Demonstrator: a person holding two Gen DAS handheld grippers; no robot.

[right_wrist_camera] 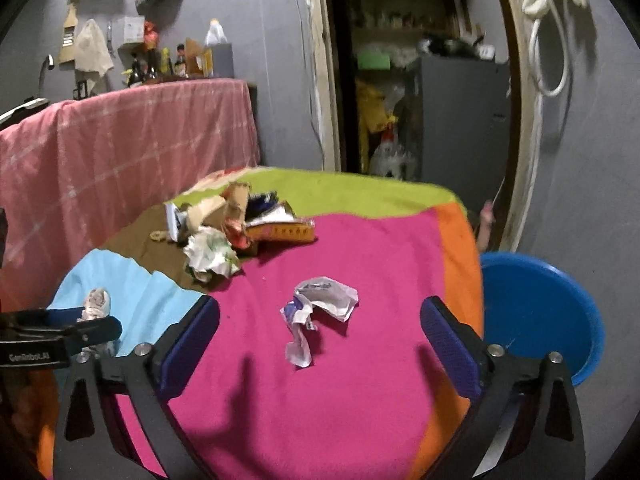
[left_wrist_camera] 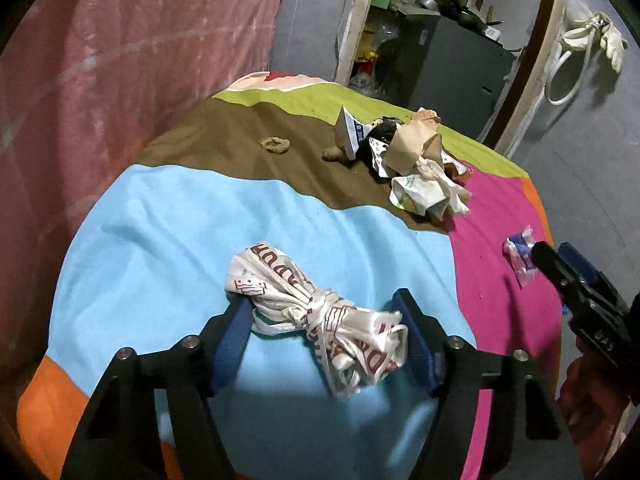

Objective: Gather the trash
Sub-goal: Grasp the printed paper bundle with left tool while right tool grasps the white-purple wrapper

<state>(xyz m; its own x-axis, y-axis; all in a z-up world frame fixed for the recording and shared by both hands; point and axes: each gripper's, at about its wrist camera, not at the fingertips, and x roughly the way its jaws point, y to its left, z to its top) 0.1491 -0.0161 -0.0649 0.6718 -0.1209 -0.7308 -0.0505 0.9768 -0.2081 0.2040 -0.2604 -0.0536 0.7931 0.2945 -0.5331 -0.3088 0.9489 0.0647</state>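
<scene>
A knotted white plastic bag with red print (left_wrist_camera: 316,316) lies on the blue patch of the colourful cloth. My left gripper (left_wrist_camera: 324,312) is open with its fingers on either side of the bag; the bag still rests on the cloth. It also shows in the right wrist view (right_wrist_camera: 96,304). A crumpled white and purple wrapper (right_wrist_camera: 316,312) lies on the pink patch, just ahead of my open, empty right gripper (right_wrist_camera: 320,328). The wrapper shows in the left wrist view (left_wrist_camera: 520,256) beside the right gripper (left_wrist_camera: 560,264).
A heap of crumpled paper, cartons and wrappers (left_wrist_camera: 416,160) (right_wrist_camera: 232,232) sits on the brown patch. A small brown scrap (left_wrist_camera: 275,145) lies apart. A blue plastic tub (right_wrist_camera: 540,312) stands off the table's right edge. A pink-covered piece of furniture (right_wrist_camera: 128,152) stands at left.
</scene>
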